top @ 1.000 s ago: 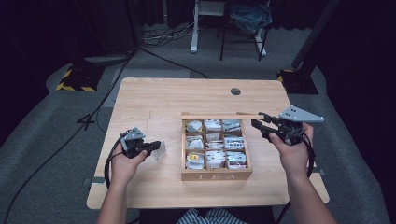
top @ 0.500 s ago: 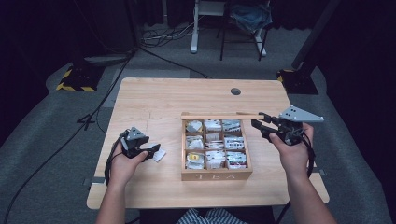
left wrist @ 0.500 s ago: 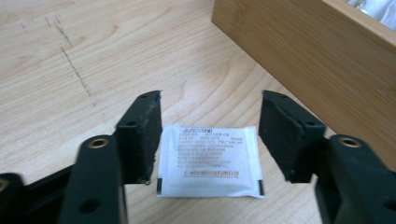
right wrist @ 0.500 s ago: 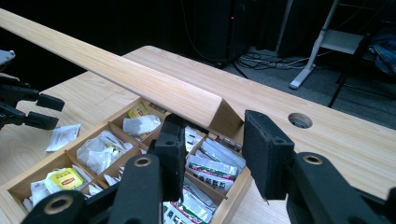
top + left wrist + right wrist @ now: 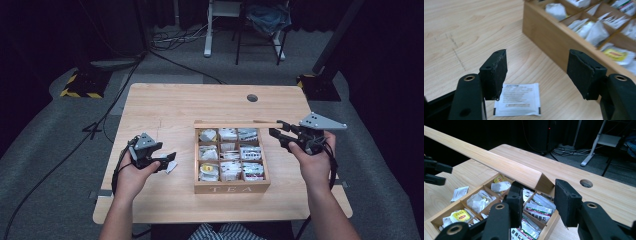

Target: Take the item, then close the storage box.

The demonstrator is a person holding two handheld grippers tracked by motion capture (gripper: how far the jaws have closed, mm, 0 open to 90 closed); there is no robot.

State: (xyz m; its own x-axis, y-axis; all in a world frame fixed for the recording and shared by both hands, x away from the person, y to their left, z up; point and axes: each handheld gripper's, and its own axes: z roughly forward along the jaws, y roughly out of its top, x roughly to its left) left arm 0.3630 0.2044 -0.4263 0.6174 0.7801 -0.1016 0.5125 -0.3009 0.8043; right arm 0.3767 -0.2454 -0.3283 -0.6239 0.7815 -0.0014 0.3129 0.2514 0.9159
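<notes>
High view: left gripper (image 5: 167, 161) held low over the wooden table (image 5: 165, 105), jaws spread, a small white tea sachet (image 5: 171, 167) lying flat on the wood right at the jaw tips, loose and ungripped. Just beyond those tips, toward the other hand, a wooden tea box (image 5: 231, 187) with nine compartments full of sachets, lid (image 5: 235, 124) standing open along the far edge. Right gripper (image 5: 276, 136) raised at the far right corner of the box, close to the end of the lid, jaws parted, nothing seen between them.

Left gripper view: two black jaws wide apart, pads (image 5: 499, 72) bare. Tea sachet (image 5: 517, 100) flat on the table below and between the jaws, nearer the left-hand jaw, partly hidden behind it. Box wall (image 5: 554, 47) ahead and to the right of the jaws, white packets and a yellow-labelled one inside.

Right gripper view: jaws open, gap between them at the end of the raised lid (image 5: 499, 165), whether touching it cannot tell. Open box (image 5: 439, 221) below and ahead, the loose sachet (image 5: 459, 193) on the table past its far side, near the other gripper (image 5: 435, 173)
</notes>
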